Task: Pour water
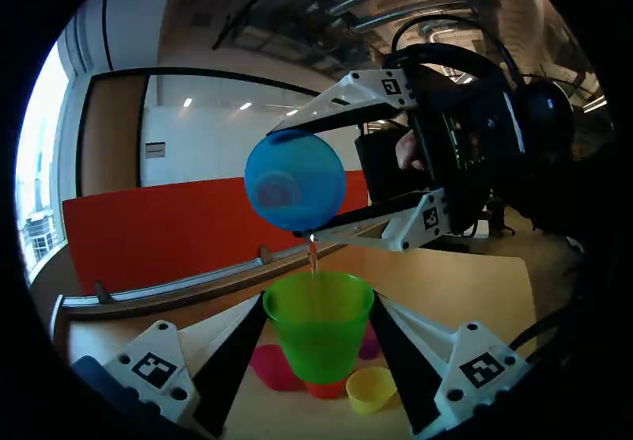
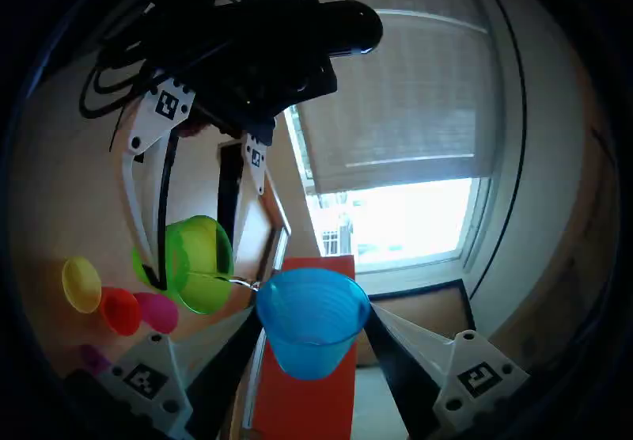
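Bright office space: daylight from a window (image 1: pixel 36 202) on the far left, a smooth orange partition (image 1: pixel 158 234) beside it, and a pale wooden table (image 1: pixel 459 282) running below.

In the left gripper view, four little plastic cups sit close together on the table: pink (image 1: pixel 273 365), orange (image 1: pixel 324 388), yellow (image 1: pixel 370 388), and a purple one (image 1: pixel 369 343) peeking from behind. Right over them, the left gripper (image 1: pixel 318 305) has its two black-edged fingers closed in on a translucent green cup (image 1: pixel 318 337), tapered and upright, one finger pressing on each side. Directly above hangs a glossy blue cup (image 1: pixel 294 180), tipped onto its side, and a thin stream of water (image 1: pixel 313 259) drops from its rim into the green one. Farther right, a hand (image 1: pixel 409 149) grips the black body of the upper tool.

Over to the right gripper view: the green cup appears at left, the stream bridging across to the blue cup at centre. The right gripper (image 2: pixel 313 312) clamps that ribbed blue cup between both fingers, narrowed to the cup's width. Beyond, a pale roller blind (image 2: pixel 396 108) hangs over a glowing window.
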Demonstrator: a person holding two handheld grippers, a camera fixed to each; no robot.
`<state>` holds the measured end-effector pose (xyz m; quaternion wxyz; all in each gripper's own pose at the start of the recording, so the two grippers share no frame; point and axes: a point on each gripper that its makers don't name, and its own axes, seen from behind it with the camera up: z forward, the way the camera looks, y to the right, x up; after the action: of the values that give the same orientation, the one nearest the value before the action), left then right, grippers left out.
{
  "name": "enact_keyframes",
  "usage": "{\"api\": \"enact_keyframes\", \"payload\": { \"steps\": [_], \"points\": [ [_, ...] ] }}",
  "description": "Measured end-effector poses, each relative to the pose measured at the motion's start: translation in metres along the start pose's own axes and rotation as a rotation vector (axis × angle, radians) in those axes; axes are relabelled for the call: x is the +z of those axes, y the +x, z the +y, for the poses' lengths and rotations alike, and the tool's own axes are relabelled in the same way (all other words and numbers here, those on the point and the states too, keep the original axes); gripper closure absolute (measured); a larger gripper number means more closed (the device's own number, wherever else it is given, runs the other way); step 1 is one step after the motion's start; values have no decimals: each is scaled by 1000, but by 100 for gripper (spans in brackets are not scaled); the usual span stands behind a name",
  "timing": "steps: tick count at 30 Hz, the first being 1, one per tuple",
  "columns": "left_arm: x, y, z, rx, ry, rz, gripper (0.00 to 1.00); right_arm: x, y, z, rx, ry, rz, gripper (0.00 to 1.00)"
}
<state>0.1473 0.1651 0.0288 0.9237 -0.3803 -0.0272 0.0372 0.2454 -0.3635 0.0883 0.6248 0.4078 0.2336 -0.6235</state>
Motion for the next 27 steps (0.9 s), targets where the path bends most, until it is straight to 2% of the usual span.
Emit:
{"api": "enact_keyframes", "payload": {
  "steps": [27],
  "points": [
    [0, 0, -1, 4, -1, 1, 11, -2, 16, 2, -55, -11, 5, 8]
  ]
}}
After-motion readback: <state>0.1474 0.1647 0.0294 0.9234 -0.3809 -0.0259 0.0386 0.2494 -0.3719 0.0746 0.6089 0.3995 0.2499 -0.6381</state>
